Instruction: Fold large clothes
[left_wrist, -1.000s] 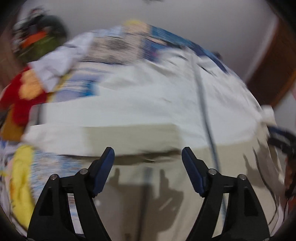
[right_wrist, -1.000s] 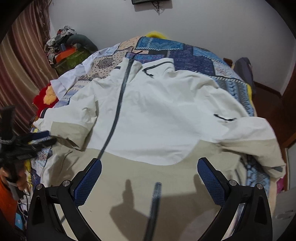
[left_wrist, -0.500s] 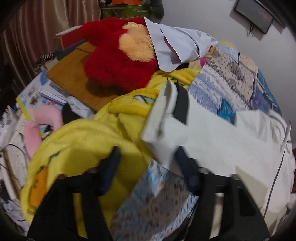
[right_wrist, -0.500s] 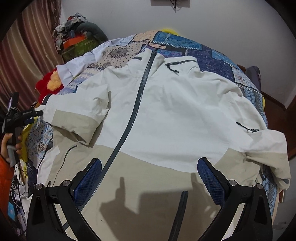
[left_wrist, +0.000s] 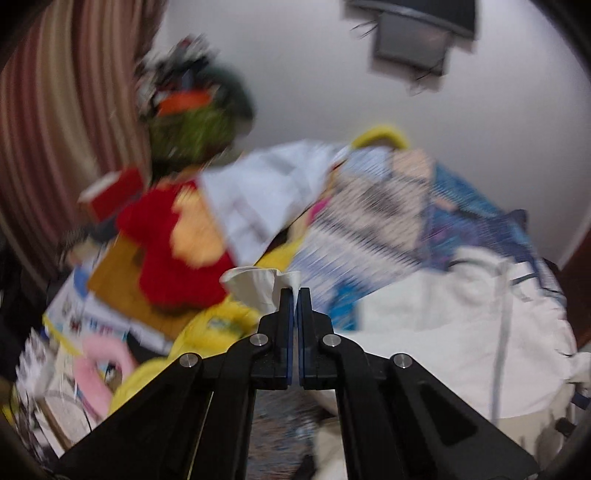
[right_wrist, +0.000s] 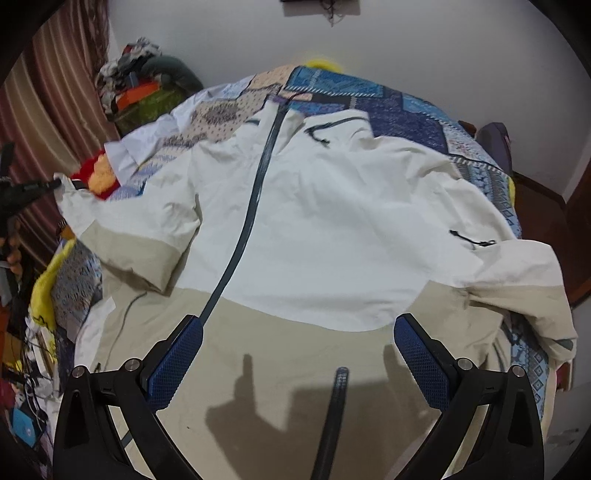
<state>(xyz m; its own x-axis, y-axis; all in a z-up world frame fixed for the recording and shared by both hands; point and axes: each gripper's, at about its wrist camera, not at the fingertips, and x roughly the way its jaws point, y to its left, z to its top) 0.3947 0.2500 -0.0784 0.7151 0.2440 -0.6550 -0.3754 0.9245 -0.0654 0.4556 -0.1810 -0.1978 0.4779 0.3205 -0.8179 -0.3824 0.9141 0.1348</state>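
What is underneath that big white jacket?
The jacket lies spread on a blue patchwork quilt, which shows beyond its collar and sides. A yellow blanket peeks out at the left edge. Whatever lies beneath the middle is covered.

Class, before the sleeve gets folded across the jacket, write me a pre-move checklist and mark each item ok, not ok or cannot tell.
1. Left gripper shut on the sleeve cuff: ok.
2. Right gripper open and free above the jacket: ok.
3. Jacket body spread flat on the bedspread: ok.
4. Zipper closed: cannot tell.
5. Right sleeve laid flat: not ok, rumpled over the edge.
6. Left view sharp: not ok, blurred.
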